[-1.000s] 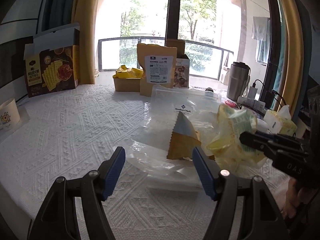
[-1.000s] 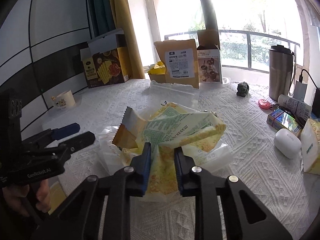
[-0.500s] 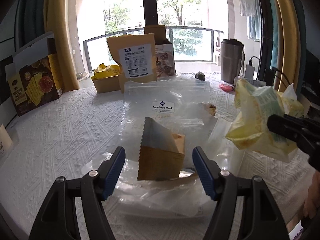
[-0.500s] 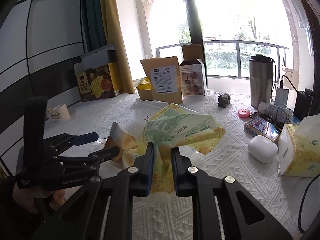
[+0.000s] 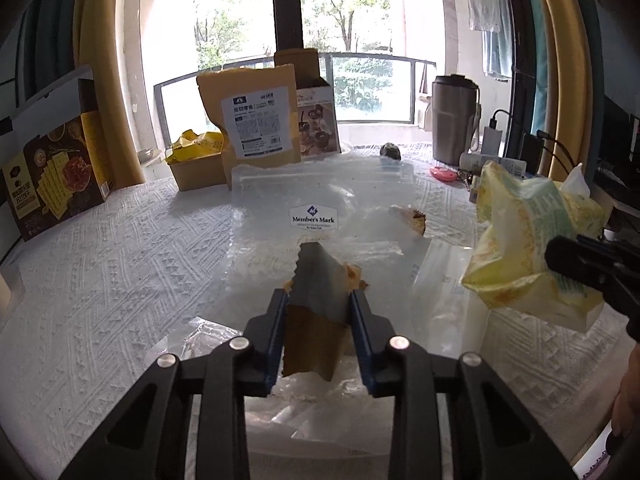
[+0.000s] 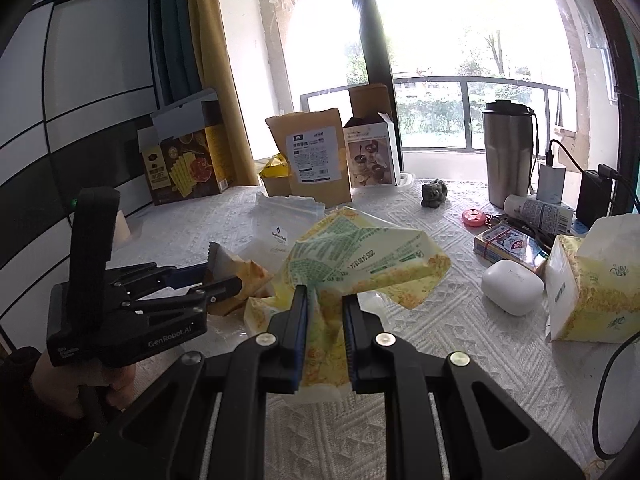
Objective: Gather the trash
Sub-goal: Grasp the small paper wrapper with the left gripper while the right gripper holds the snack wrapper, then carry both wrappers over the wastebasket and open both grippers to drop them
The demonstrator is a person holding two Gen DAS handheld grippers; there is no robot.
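Observation:
A torn snack packet [image 5: 316,264], brown outside and silver inside, lies on a clear zip bag [image 5: 320,200] on the white table [image 5: 120,260]. My left gripper [image 5: 319,300] is closing on it, and its blue pads touch the packet's two sides. The right wrist view shows the same grip from the side, the left gripper [image 6: 216,276] on the packet [image 6: 244,276], with a hand on its handle. My right gripper [image 6: 324,300] is shut on a crumpled yellow-green wrapper [image 6: 360,256] and holds it above the table. That wrapper [image 5: 520,240] hangs at the right of the left wrist view.
A cracker box [image 5: 52,176], a kraft pouch [image 5: 256,120] and a small carton [image 5: 316,120] stand along the back. A steel tumbler [image 6: 508,152], a white case [image 6: 512,288], a tissue pack [image 6: 588,292] and cables crowd the right side.
The left gripper's jaws have closed from wide apart onto the torn packet. Its view swung right and drew nearer to the packet. The right gripper keeps hold of the wrapper.

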